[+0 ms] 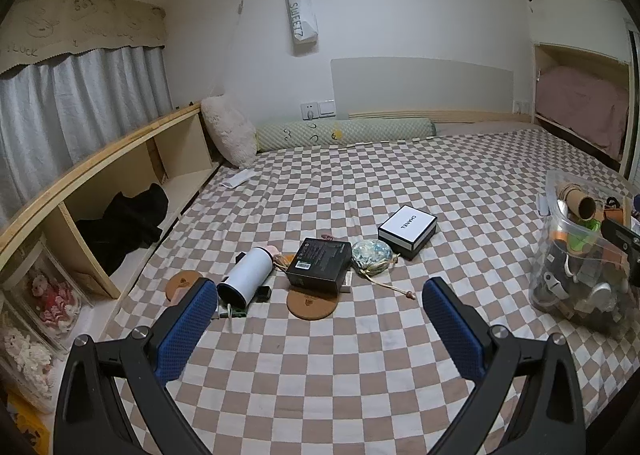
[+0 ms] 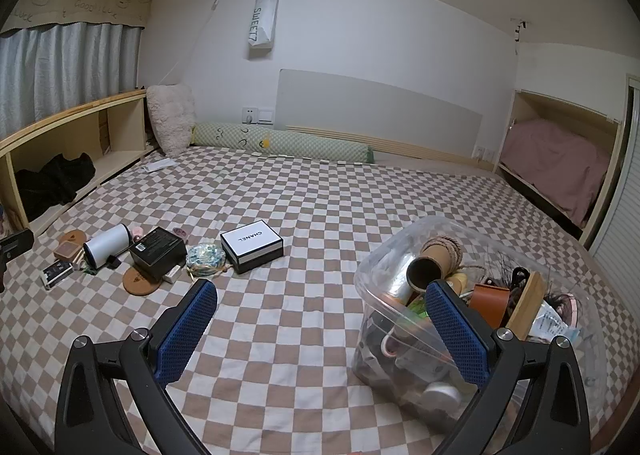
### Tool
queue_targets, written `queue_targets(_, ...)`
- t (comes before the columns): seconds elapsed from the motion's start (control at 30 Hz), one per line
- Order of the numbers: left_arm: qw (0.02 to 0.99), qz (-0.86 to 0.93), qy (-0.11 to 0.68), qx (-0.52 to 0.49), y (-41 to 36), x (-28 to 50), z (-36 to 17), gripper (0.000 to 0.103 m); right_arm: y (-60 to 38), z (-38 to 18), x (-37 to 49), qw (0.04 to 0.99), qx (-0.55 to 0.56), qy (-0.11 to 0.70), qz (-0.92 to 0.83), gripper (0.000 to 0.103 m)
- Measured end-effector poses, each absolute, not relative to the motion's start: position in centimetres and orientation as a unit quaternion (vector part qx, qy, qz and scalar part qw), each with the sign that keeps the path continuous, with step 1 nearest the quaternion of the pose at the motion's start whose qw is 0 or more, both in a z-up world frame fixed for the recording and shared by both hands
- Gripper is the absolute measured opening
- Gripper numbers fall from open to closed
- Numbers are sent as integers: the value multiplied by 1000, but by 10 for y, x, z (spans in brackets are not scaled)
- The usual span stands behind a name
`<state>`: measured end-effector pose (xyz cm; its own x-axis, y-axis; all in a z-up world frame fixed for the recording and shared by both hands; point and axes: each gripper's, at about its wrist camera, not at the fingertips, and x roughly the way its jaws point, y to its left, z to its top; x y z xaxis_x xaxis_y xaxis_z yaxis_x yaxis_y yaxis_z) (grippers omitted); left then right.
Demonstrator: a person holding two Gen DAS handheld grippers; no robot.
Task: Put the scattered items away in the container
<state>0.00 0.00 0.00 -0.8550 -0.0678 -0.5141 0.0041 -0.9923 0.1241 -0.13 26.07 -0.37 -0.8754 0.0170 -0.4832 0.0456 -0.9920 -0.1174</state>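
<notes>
Left tool [image 1: 316, 293] held with blue pads spread wide apart, empty, low in the frame above the checkered bed [image 1: 360, 375]. Right tool [image 2: 320, 293] likewise spread wide and gripping nothing, its right pad [image 2: 456, 331] in front of the clear plastic container [image 2: 384, 255].

Container sits at lower right of the right wrist view, at the far right edge of the left wrist view. Packed inside: cardboard tube wound with twine [image 2: 434, 259] tilted near the top, brown leather piece [image 2: 490, 301] beside a wooden box edge [image 2: 528, 305], round silver lid [image 2: 440, 395] near the bottom, further dark items too jumbled to name.

Scattered on the bed, left of centre in both views, well apart from the container: white-topped Chanel box [image 1: 408, 231]; black box [image 1: 320, 265] lying partly over a cork coaster [image 1: 312, 305]; white cylinder [image 1: 248, 275] on its side just beside the black box; blue-green drawstring pouch [image 1: 372, 255] between the two boxes; second cork coaster [image 1: 182, 283] at the cluster's left edge; small black-and-white packet [image 2: 56, 274] at far left of the right wrist view.
</notes>
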Motion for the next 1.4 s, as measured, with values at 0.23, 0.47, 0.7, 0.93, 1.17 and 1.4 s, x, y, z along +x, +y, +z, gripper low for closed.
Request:
queue_targets(0.23,18,-960,-52,273,-1,-2,-1,103,261,-5,-1,9,251,60,-966,103)
queue_targets(0.47,18,-960,-45,277,-3,-4,-2,103,262,-2,0,9,252,61,-966,103)
queue_targets(0.7,21,-959,-46,277,-1,-2,-2,103,259,-5,0,9,252,62,-966,103)
queue_targets(0.93,20,-959,-48,278,-2,0,-3,103,255,-4,0,11,250,66,-966,103)
queue_targets(1.17,21,-958,-50,281,-3,-1,-3,103,255,-5,0,11,251,65,-966,103)
queue_targets(1.4,23,-958,-51,283,-3,-4,-1,103,255,-5,0,12,251,66,-966,103)
